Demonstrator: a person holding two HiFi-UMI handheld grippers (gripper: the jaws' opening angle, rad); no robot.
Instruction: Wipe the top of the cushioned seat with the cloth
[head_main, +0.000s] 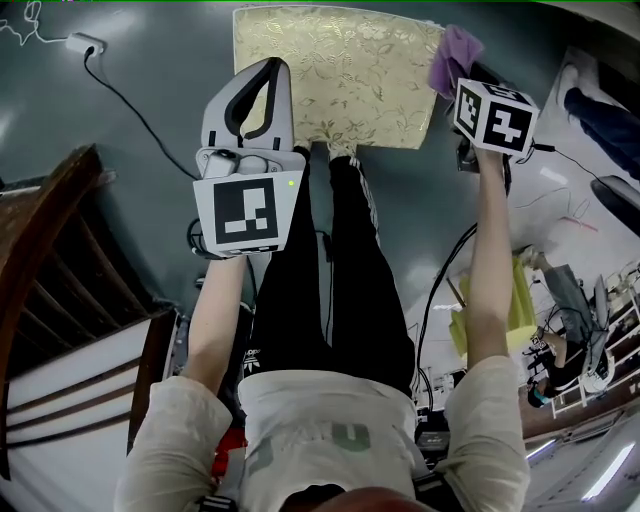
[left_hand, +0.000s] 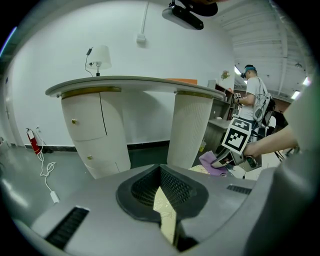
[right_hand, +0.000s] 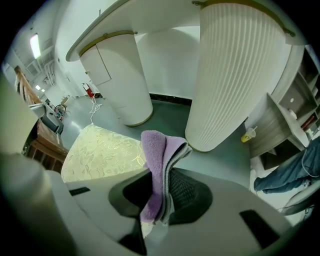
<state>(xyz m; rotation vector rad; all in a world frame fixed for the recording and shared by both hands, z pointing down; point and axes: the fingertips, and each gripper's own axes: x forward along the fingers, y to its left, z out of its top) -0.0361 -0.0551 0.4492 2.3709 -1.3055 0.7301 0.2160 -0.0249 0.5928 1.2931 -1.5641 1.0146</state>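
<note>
Hidden: in the head view the right gripper's marker cube (head_main: 496, 116) covers its jaws and the seat's near right corner.
Cushioned seat (head_main: 340, 70): pale gold, leaf-patterned top, on the grey floor (head_main: 130, 60) ahead of the person.
Cloth (right_hand: 155, 160): lilac terry, folded, at the seat's right edge.
Right gripper (right_hand: 164, 202): jaws clamped on the cloth, whose fold stands above them.
Left gripper (left_hand: 161, 186): jaws drawn together, holding nothing, over the seat's near left part.

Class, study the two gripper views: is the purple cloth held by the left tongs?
No, the purple cloth is clamped in the right tongs, while the left tongs hold nothing.
</note>
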